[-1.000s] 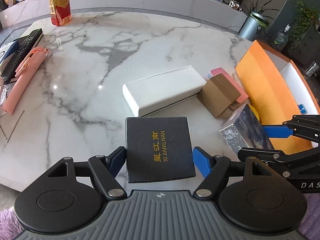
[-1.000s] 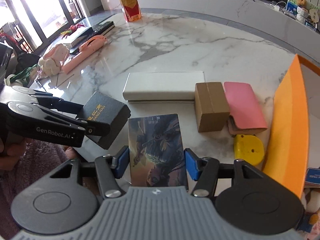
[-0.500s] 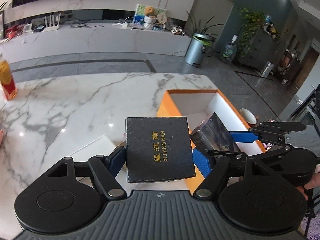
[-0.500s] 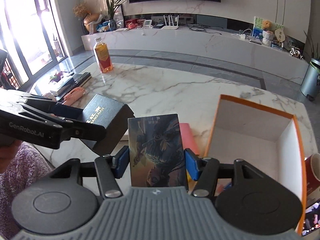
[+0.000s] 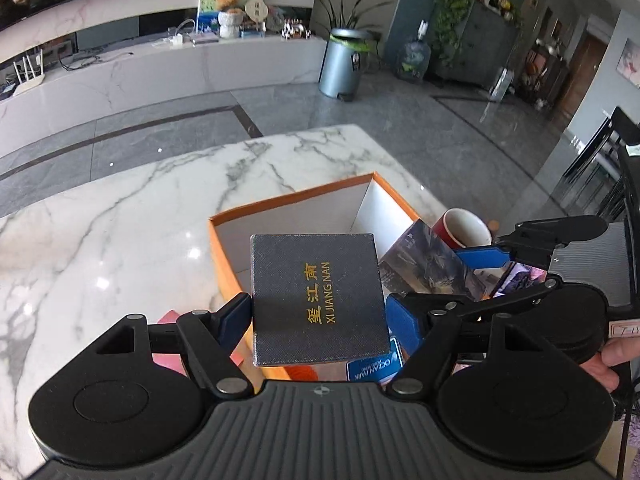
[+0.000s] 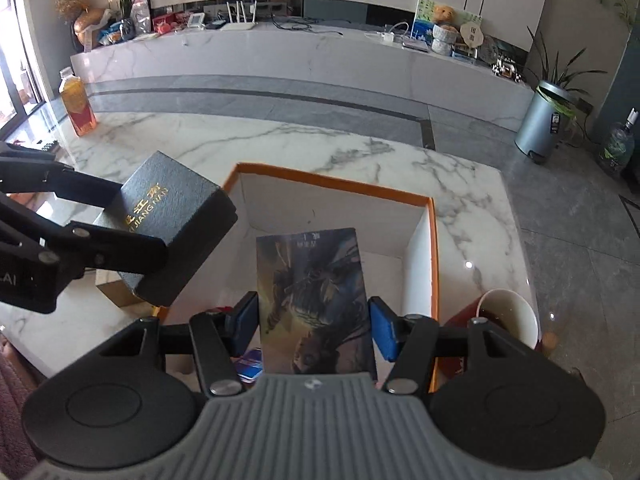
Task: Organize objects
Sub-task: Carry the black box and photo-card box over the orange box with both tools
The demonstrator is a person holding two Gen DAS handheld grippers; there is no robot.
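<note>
My left gripper [image 5: 320, 314] is shut on a black box with gold "XI JIANG NAN" lettering [image 5: 318, 296] and holds it above the near left corner of the orange-rimmed open box [image 5: 288, 200]. My right gripper [image 6: 314, 322] is shut on a shiny printed card box [image 6: 316, 300] and holds it over the inside of the same orange box [image 6: 332, 184]. In the right wrist view the black box [image 6: 172, 224] and the left gripper [image 6: 120, 240] hang to the left, over the orange box's left wall. The right gripper [image 5: 464, 276] shows at right in the left wrist view.
A red mug with a white inside [image 6: 506, 318] stands just right of the orange box. A blue card [image 5: 374, 364] lies in the box's near end. A brown carton [image 6: 116, 294] and a pink item [image 5: 170, 320] lie on the marble table left of the box. A drink bottle [image 6: 78, 104] stands far left.
Both grippers have risen and swung right with their boxes, from over the items on the table to above the orange box. Both grips are unchanged.
</note>
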